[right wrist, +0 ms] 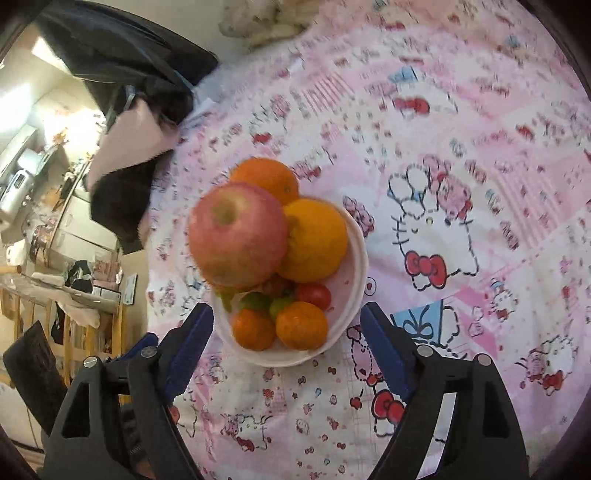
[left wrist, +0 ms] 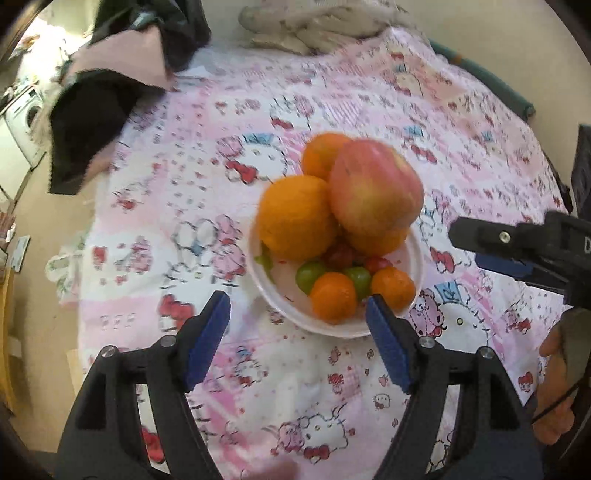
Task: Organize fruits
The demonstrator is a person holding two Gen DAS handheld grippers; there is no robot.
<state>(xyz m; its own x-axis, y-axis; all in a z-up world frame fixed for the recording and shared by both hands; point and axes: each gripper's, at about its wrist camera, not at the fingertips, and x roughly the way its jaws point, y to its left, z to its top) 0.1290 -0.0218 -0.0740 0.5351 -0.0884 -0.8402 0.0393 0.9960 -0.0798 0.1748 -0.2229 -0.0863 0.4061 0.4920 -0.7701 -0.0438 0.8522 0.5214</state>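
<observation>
A white bowl (left wrist: 416, 266) (right wrist: 357, 258) stands on the pink cartoon-print cloth, heaped with fruit. On top rests a red-yellow apple (left wrist: 375, 188) (right wrist: 238, 236) beside large oranges (left wrist: 295, 218) (right wrist: 316, 240). In front lie two small mandarins (left wrist: 332, 301) (right wrist: 301, 325), green grapes (left wrist: 308, 275) and cherry tomatoes (right wrist: 313, 294). My left gripper (left wrist: 297, 317) hangs open just above the bowl's near rim, nothing between its blue pads. My right gripper (right wrist: 286, 328) is open too, its fingers straddling the bowl's near edge from above; in the left wrist view it reaches in from the right (left wrist: 480, 247).
Dark and pink clothing (left wrist: 103, 103) (right wrist: 129, 122) lies piled at the cloth's far left corner, and a pale crumpled fabric (left wrist: 314, 26) at the far edge. The bed's left side drops off to a cluttered room (right wrist: 55, 229). A hand (left wrist: 554, 387) shows at the right.
</observation>
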